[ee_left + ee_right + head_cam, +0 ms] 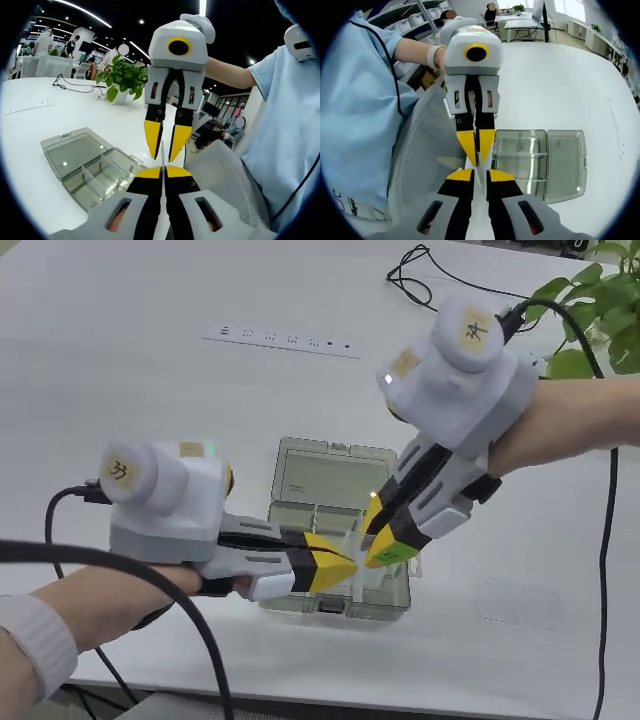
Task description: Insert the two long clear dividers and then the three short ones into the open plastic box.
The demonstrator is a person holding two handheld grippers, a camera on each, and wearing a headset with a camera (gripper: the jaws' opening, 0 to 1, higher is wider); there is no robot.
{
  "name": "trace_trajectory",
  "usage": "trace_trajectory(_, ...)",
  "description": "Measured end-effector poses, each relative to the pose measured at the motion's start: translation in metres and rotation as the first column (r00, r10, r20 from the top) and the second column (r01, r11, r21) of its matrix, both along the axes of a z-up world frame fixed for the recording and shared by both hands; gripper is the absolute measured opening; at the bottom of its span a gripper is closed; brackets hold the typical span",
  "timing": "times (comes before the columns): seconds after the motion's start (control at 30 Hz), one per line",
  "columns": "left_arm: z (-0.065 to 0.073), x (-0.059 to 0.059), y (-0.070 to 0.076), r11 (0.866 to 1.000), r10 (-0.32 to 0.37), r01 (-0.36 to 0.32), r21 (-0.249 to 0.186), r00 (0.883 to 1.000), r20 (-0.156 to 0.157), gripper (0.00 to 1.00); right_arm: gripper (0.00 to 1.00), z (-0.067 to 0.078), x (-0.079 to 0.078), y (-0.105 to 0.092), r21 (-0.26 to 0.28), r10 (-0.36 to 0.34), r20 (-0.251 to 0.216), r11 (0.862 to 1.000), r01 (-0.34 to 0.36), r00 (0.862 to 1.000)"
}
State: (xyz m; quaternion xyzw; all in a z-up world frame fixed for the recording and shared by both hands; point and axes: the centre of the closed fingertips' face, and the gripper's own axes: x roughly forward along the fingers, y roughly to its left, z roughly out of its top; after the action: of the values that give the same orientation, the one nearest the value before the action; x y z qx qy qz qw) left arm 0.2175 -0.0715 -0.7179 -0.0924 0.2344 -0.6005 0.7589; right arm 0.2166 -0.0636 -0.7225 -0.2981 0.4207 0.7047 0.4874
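The open clear plastic box (340, 606) lies on the white table, its lid (325, 475) folded flat behind it. Clear dividers stand inside the box (95, 179) (520, 150) and split it into compartments. My left gripper (345, 568) reaches in from the left and my right gripper (380, 540) comes down from the upper right. Their yellow tips meet just above the box's front right part. A thin clear divider (162, 159) (479, 171), seen edge-on, runs between the two, and both grippers look shut on it.
A white power strip (282, 339) lies at the back of the table, with a black cable (430, 280) and a potted plant (600, 320) at the far right. The table's front edge runs just below the box. A grey mesh chair (225, 175) is beside the person.
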Motion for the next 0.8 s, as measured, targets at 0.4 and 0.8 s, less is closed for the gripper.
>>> trace_trajectory(0.4, 0.000, -0.008, -0.001, 0.999, -0.043, 0.043, 0.010, 0.999, 0.017, 0.00, 0.02, -0.002, -0.010, -0.004, -0.048, 0.022, -0.053, 0.999, -0.024, 0.998)
trace_trajectory(0.8, -0.006, -0.008, 0.003, 0.997, -0.061, 0.060, 0.042, 0.998, 0.029, 0.00, 0.02, -0.006, -0.013, 0.000, -0.071, 0.026, -0.058, 0.997, -0.030, 0.998)
